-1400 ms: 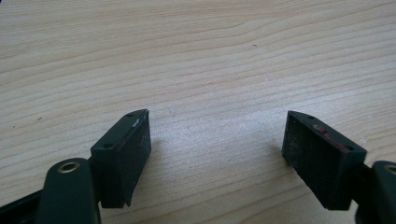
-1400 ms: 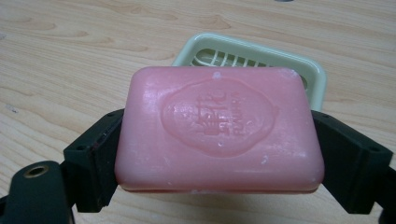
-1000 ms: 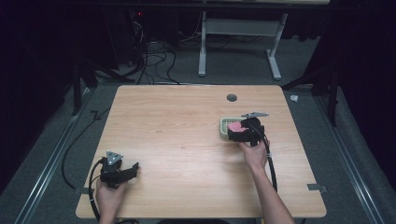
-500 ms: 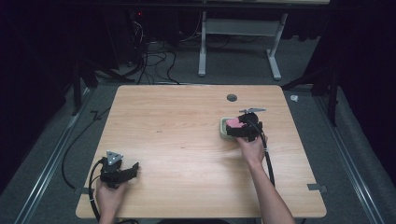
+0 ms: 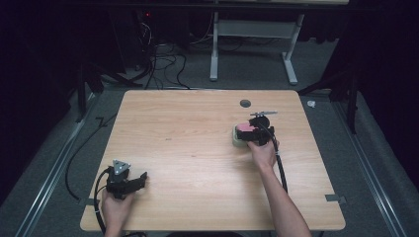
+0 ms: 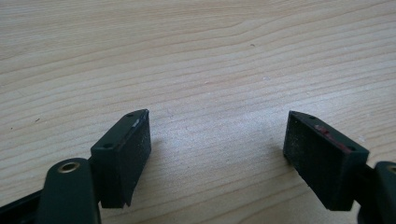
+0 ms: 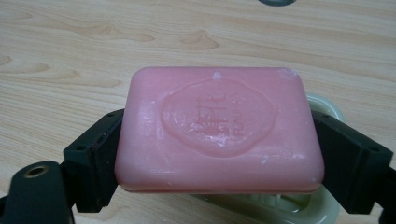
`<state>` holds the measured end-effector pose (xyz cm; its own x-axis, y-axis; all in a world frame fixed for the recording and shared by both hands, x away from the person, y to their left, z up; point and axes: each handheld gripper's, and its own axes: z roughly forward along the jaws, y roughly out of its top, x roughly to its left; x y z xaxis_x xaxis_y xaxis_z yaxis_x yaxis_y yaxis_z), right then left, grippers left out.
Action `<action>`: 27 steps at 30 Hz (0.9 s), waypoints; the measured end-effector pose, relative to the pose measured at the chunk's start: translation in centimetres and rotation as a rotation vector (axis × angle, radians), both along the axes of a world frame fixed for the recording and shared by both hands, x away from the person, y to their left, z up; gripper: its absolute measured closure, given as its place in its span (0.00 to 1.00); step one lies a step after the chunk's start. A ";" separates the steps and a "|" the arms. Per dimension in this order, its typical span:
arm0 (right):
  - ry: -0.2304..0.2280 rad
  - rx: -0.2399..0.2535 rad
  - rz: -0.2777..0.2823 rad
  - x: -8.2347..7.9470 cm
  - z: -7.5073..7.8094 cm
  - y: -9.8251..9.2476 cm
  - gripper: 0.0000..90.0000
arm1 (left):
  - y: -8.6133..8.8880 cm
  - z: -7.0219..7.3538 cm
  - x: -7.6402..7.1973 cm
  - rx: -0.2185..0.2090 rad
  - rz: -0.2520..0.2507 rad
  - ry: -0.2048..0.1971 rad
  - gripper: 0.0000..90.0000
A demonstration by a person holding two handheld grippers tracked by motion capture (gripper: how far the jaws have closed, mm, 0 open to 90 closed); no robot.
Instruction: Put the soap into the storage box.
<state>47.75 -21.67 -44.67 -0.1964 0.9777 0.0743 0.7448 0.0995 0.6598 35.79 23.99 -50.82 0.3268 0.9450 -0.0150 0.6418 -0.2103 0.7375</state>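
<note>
At the near left corner of the table (image 5: 197, 197), the left gripper (image 5: 129, 181), parked low over bare wood, jaws spread wide with nothing between them, well apart from the work. Farther in, toward the right side, the right gripper (image 7: 219, 154), clamped on the pink soap bar (image 7: 219, 128), one jaw against each short end, so that the bar's long axis runs straight across from pad to pad and its embossed face points up at the camera. Directly beneath the bar, the pale green soap dish (image 7: 322, 205), showing at the bar's lower edge and past its right corner; whether bar and dish touch cannot be told. Seen from above, bar (image 5: 245, 128) and dish (image 5: 238, 140) nearly stacked, the dish offset slightly toward the left gripper's side. Judged from this: right hand by far the nearer, and the coming move a matter of the vertical gap between bar and dish, long axis of the bar already roughly in line with the dish. Beyond, the round cable hole (image 5: 245, 103) near the far edge.
</note>
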 end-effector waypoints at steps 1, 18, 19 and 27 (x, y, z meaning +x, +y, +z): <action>0.009 0.012 -0.008 0.2 -0.3 -0.1 0.15 | 0.0 0.0 0.0 0.000 0.000 0.000 0.26; 0.053 -0.003 -0.046 1.2 -2.0 0.1 0.15 | 0.0 0.0 0.0 0.000 0.000 0.000 0.26; 0.055 -0.005 -0.047 1.2 -2.1 0.1 0.15 | 0.0 0.0 0.0 0.000 0.000 0.000 0.26; 0.061 0.002 -0.048 1.4 -2.4 0.3 0.15 | 0.0 0.0 0.0 0.000 0.000 0.000 0.26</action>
<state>49.17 -21.38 -47.11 -0.1439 0.9858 0.0868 0.7875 0.0610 0.6133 35.79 23.99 -50.82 0.3266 0.9450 -0.0153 0.6419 -0.2099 0.7375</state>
